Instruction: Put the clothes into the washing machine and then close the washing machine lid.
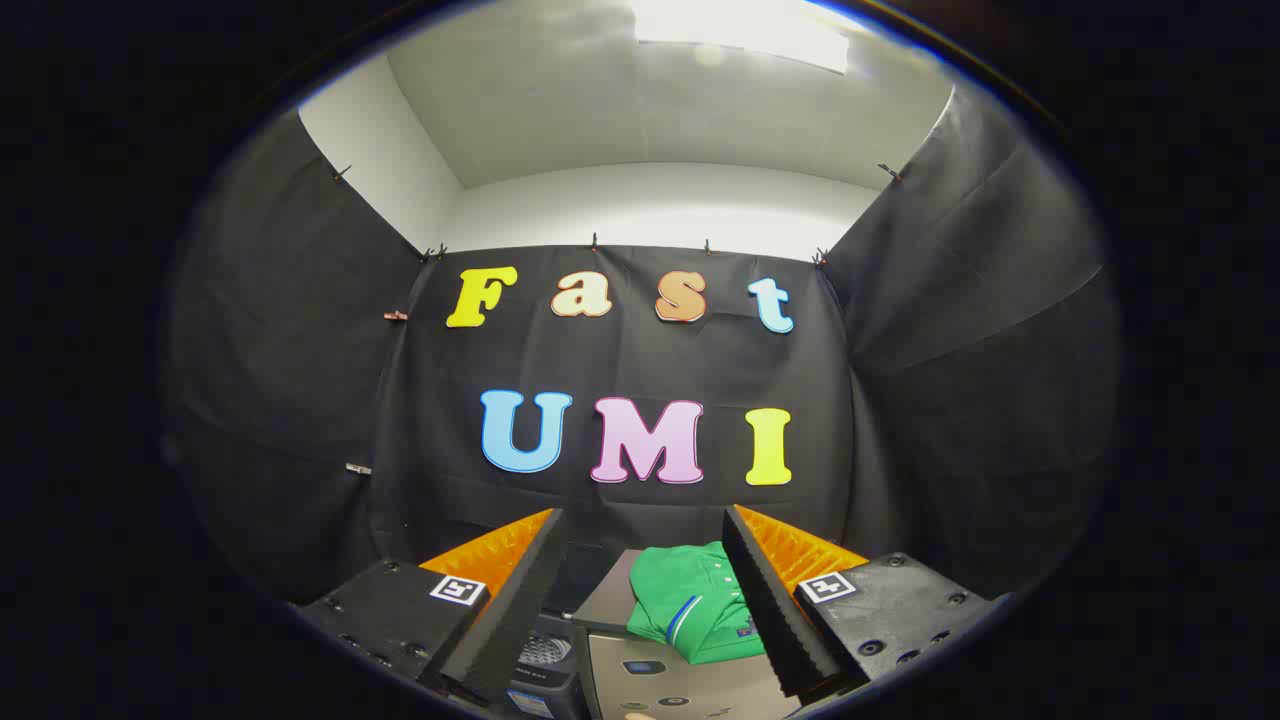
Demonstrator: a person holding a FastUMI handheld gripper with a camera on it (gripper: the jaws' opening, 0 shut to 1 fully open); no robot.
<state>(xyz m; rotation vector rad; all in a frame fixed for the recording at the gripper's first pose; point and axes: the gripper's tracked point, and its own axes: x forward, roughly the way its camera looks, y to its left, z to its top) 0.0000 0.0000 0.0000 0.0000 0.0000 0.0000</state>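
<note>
**Jaws wide apart above a folded green shirt**

Gripper view: the gripper (pixel 640 600) hangs with its jaws spread wide and nothing held between them. Each of the two fingers (pixel 505 610) carries one small square black-and-white marker tag on its block, two tags in all; neither bears readable writing.

Between the fingers and just ahead of them lies one green shirt (pixel 690 600), folded, with a collar and a blue-and-white stripe showing near its front edge. A small dark emblem sits on the cloth close to the right finger, too small to read. The shirt rests on a grey flat surface (pixel 610 600), and part of it runs behind the right finger.

Below the shirt, nearest the camera, is the washing machine (pixel 680 685), one pale grey top panel with a few small dark marks and buttons; whatever is printed there is too small to make out. Beside it, against the left finger, a dark unit with a round perforated grille (pixel 545 650) shows.

Black cloth (pixel 300 400) hangs on three sides of the booth, pinned by small clips.
</note>
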